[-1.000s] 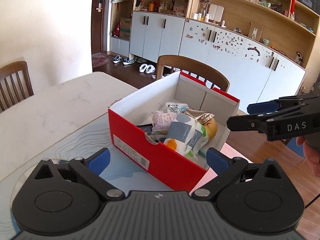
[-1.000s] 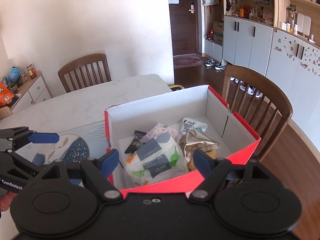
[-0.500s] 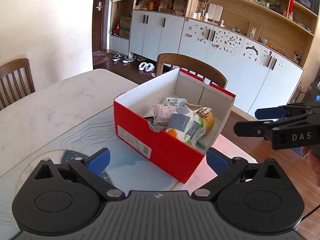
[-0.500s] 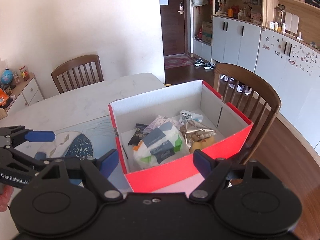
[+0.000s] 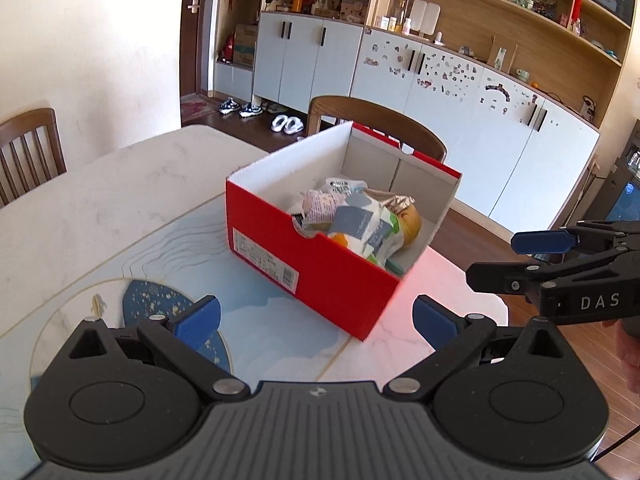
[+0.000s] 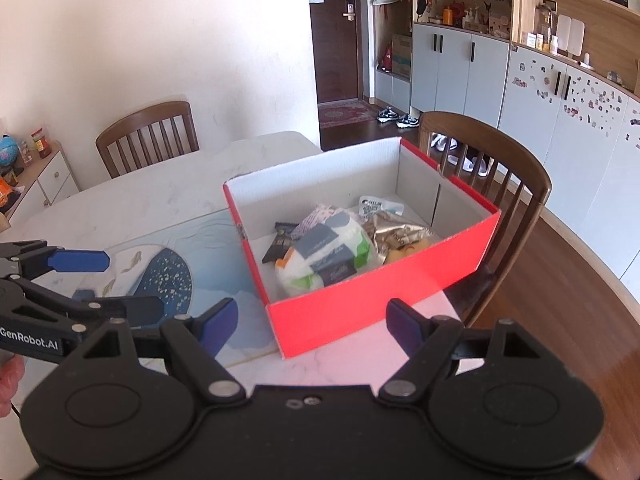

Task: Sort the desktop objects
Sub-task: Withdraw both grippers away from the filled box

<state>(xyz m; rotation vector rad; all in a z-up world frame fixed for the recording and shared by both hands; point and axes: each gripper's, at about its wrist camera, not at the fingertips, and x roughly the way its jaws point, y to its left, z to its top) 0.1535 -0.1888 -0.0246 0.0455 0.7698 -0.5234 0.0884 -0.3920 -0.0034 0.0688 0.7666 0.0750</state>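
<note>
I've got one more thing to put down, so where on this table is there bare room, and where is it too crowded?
Free: the white marble table between the red box and the far chair, and the blue mat in front of the box. A smaller bare strip lies near the table edge. Crowded: the box's near half, piled with snack packets.

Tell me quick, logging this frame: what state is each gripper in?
Left gripper: open, holding nothing.
Right gripper: open, holding nothing.
</note>
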